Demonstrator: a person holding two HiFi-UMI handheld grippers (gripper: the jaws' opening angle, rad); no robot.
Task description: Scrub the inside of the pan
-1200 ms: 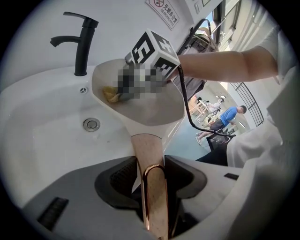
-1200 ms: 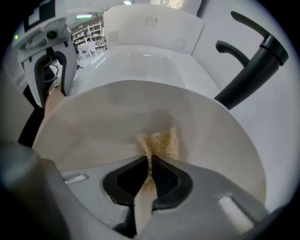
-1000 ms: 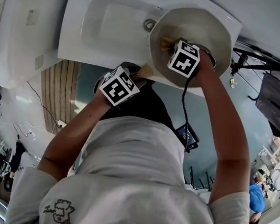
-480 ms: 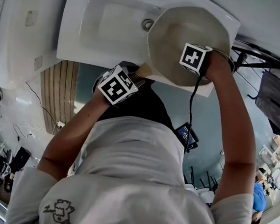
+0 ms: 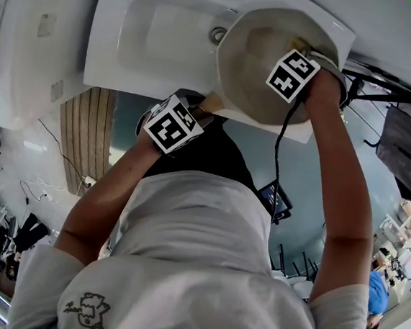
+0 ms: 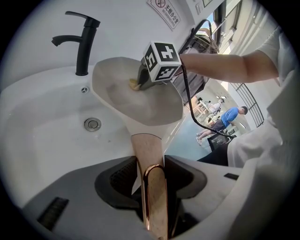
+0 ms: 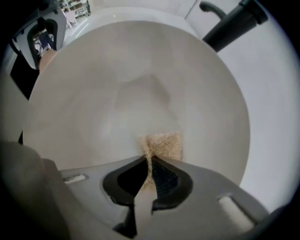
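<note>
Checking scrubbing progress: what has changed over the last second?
The right claw, shut on the scrub pad, swept across the pan toward its upper-right rim in the head view. The left claw stayed clamped on the handle over the sink.

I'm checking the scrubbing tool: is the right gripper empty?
No, the right gripper is shut on a tan scrub pad that sits inside the pan.

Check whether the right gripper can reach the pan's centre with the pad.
Probably yes: the right gripper has the pad inside the pan, nothing lies between it and the centre, and the left gripper holds the handle.
</note>
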